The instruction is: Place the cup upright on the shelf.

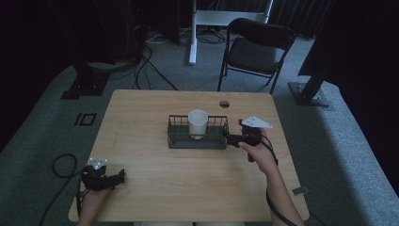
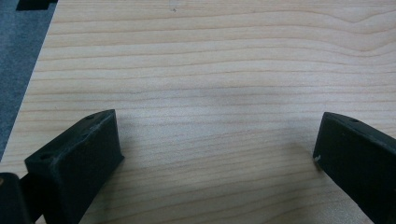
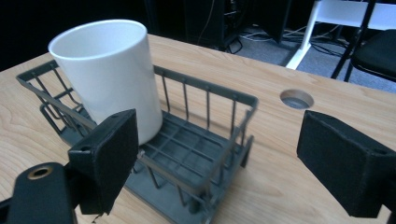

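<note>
From the high view I see a wooden table (image 1: 155, 188) with a dark wire basket (image 1: 197, 140) near the centre of the frame and a white cup (image 1: 197, 123) standing upright inside it. My right gripper (image 1: 229, 139) sits just right of the basket, at its end wall; my left gripper (image 1: 120, 177) rests at the lower left, well apart from it. In the left gripper view my jaws stand wide apart over bare wood, holding nothing. In the right gripper view the jaws are spread wide and empty, the near corner of the basket (image 3: 205, 140) lies between them, and the cup (image 3: 109, 70) stands at upper left.
</note>
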`<move>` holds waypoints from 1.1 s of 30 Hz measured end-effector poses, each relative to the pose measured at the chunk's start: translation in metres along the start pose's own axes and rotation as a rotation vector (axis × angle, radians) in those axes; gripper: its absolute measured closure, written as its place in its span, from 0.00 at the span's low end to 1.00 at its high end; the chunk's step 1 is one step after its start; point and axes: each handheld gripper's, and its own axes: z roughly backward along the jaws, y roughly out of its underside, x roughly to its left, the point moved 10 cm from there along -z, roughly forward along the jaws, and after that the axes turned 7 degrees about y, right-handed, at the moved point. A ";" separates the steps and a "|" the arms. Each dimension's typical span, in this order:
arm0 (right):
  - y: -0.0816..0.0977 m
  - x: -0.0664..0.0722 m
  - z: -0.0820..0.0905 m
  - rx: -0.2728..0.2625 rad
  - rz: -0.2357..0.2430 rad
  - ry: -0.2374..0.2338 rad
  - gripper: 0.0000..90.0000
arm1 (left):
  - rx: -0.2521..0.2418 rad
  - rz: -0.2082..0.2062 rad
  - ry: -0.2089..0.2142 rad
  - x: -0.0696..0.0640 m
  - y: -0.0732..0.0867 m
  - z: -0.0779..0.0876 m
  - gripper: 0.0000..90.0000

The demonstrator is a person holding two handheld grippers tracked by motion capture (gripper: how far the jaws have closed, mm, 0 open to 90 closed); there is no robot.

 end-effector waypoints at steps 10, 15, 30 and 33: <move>0.022 -0.021 0.010 0.016 -0.036 0.032 0.14 | 0.000 0.000 0.000 0.000 0.000 0.000 0.01; 0.035 -0.029 0.014 0.027 -0.046 0.049 0.14 | 0.000 0.000 0.000 0.000 0.000 0.000 0.01; 0.074 -0.045 0.023 0.089 -0.045 0.098 0.14 | 0.000 0.000 0.000 0.000 0.000 0.000 0.01; 0.082 -0.048 0.024 0.099 -0.051 0.107 0.14 | 0.000 0.000 0.000 0.000 0.000 0.000 0.01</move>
